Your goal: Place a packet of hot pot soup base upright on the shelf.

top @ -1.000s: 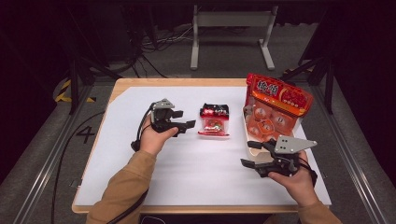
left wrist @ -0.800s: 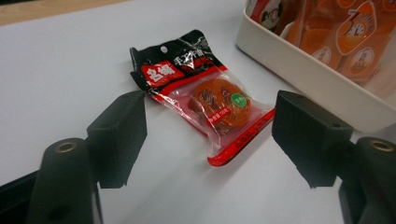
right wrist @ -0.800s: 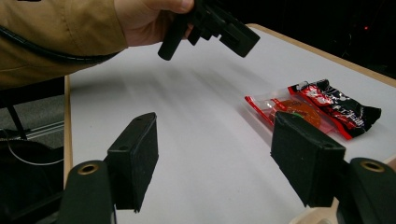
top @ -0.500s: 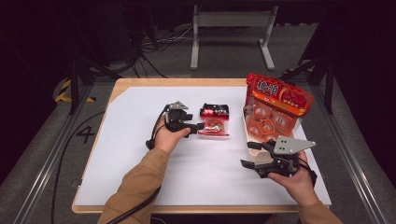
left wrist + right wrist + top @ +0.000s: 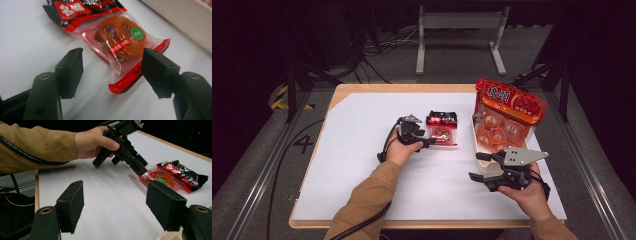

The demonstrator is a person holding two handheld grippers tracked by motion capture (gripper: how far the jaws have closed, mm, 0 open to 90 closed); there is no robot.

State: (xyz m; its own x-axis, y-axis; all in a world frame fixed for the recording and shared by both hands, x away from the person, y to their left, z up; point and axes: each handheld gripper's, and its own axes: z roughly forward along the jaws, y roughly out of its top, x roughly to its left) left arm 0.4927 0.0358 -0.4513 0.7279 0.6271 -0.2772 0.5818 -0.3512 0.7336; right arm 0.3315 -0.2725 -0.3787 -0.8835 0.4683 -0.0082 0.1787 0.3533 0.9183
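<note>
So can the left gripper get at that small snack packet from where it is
Probably yes. The left gripper sits right at the snack packet, jaws apart and just closing in around its near end, with nothing on the table between them.

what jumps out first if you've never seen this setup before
The red and black snack packet near the middle of the white table, with the left gripper at its near end; the jaws have just been closing but stand apart from the packet. To the right, a big red bag stands in a pale tray, and the right gripper waits open beside it.
</note>
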